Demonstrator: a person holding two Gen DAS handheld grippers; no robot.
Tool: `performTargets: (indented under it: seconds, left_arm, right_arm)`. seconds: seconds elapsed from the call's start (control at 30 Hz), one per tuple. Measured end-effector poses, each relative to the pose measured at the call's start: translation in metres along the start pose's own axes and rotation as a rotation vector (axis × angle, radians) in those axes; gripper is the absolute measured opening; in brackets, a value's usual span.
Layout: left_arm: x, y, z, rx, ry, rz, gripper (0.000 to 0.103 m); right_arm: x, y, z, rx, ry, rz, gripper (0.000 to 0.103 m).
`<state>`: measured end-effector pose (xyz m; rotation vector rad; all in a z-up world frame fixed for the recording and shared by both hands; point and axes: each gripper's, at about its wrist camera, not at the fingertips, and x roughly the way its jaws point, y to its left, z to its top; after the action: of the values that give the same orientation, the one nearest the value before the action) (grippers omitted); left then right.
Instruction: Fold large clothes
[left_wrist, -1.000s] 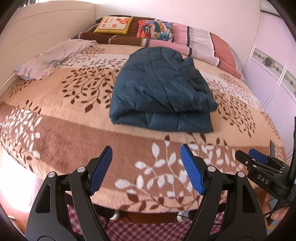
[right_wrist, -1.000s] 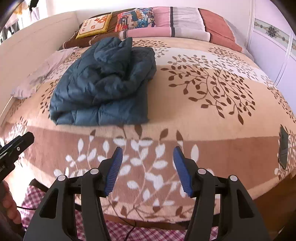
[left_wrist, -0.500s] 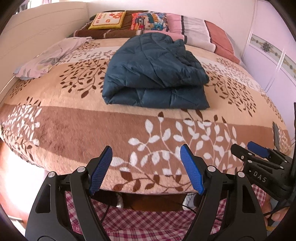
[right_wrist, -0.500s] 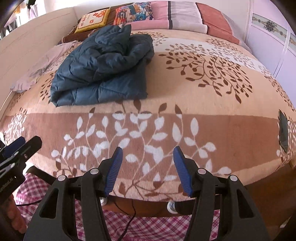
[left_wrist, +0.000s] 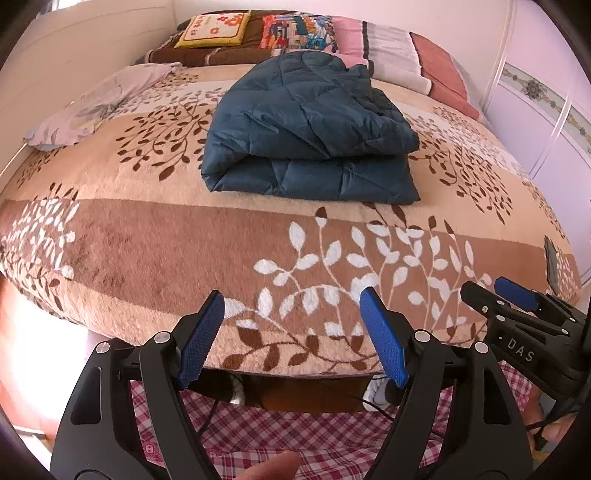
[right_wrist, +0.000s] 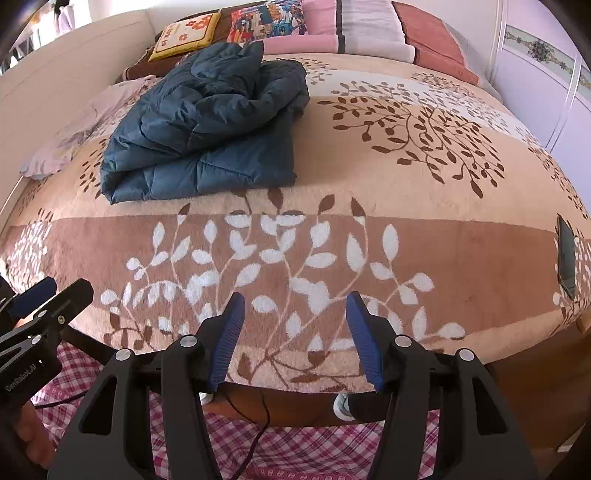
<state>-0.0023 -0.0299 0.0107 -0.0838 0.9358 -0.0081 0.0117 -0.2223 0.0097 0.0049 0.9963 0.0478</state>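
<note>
The left gripper (left_wrist: 291, 332) is hanging with its blue pads spread wide and nothing between them, over the near edge of the bed. The right gripper (right_wrist: 295, 334) is doing likewise, its jaws standing apart and gripping nothing, just beside the left one above the same edge.

Beyond both, a dark blue quilted jacket (left_wrist: 310, 129) is lying folded into a thick bundle on the leaf-patterned blanket (left_wrist: 147, 240), toward the middle of the bed and well apart from the grippers. Its lower layer is lying flat with a rounded fold at the near left corner; the upper layers are sitting rumpled and puffy on top, bunching toward the pillows (left_wrist: 369, 40).

A pale cloth (left_wrist: 92, 107) is lying along the bed's left side. A dark flat thing (right_wrist: 567, 254), perhaps a phone, is resting at the right edge, too warped by the lens to tell surely. The jacket's sleeves and collar are hiding inside the folds. Below the bed edge, checked fabric (left_wrist: 295, 432) and part of a finger are showing, cut off by the frame.
</note>
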Motion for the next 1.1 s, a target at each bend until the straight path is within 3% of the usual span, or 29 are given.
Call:
performTargets:
  seconds: [1.1]
  left_arm:
    - [-0.0019, 0.0013, -0.0026, -0.001, 0.007, -0.013, 0.075]
  right_arm:
    - [0.0009, 0.0042, -0.0020, -0.012, 0.009, -0.006, 0.057]
